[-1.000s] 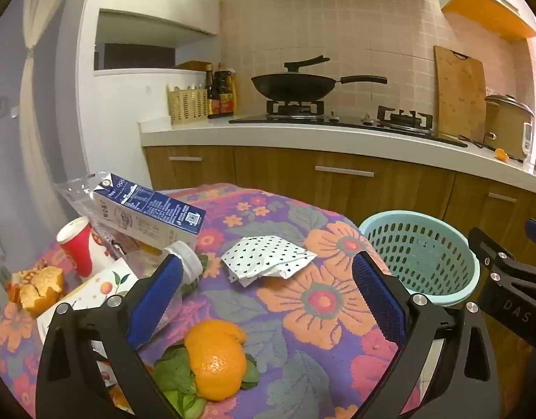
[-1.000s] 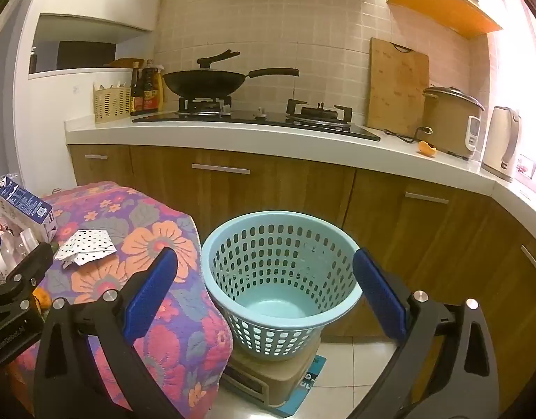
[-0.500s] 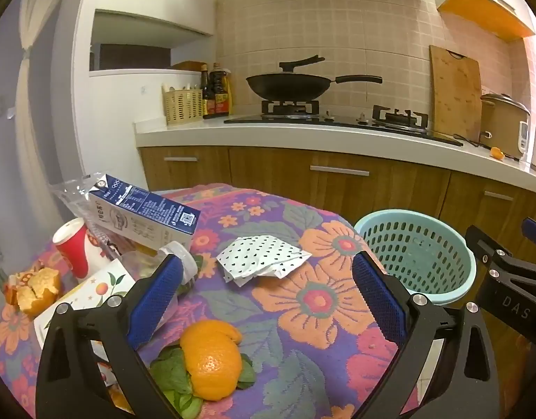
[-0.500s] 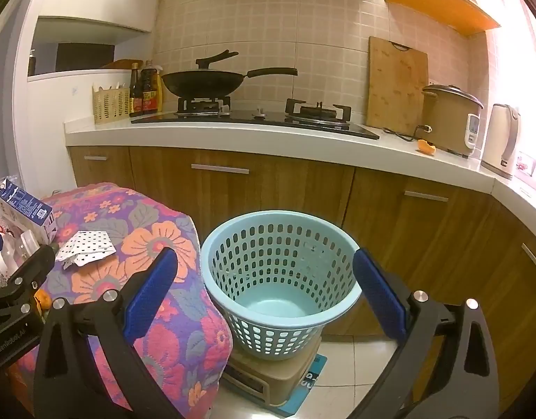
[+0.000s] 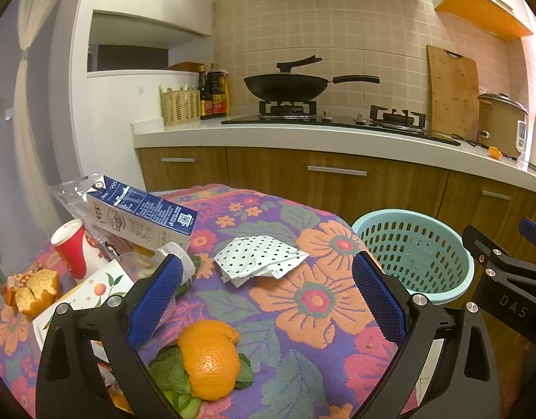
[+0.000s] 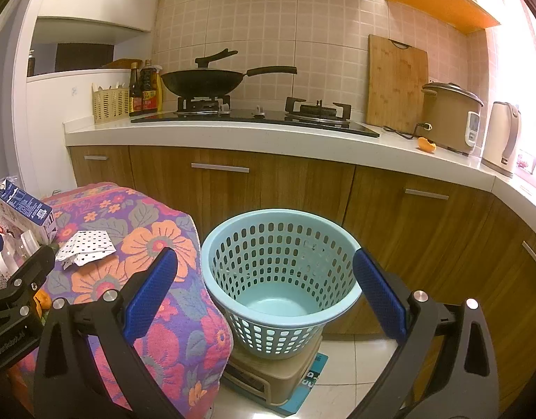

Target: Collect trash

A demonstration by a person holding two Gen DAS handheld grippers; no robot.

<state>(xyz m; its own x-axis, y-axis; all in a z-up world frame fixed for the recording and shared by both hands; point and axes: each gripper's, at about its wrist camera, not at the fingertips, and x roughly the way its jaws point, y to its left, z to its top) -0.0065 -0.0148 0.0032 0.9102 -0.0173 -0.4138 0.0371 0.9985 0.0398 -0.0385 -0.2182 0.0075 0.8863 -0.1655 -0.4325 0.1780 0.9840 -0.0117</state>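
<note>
Jaws of both the left gripper [image 5: 266,293] and right gripper [image 6: 264,286] are gaping wide (holding nothing). Orange peel [image 5: 209,361] is lying lower centre on the floral table [image 5: 313,300]; turquoise basket [image 6: 280,279] is sitting centre frame.

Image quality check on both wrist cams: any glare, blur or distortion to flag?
Left wrist view: strong fisheye bend along the counter edge, dark corner vignette, orange peel and polka-dot paper sharp, warm tint. Right wrist view: window light blows out the right edge by the kettle, basket in focus, same barrel distortion.
</note>
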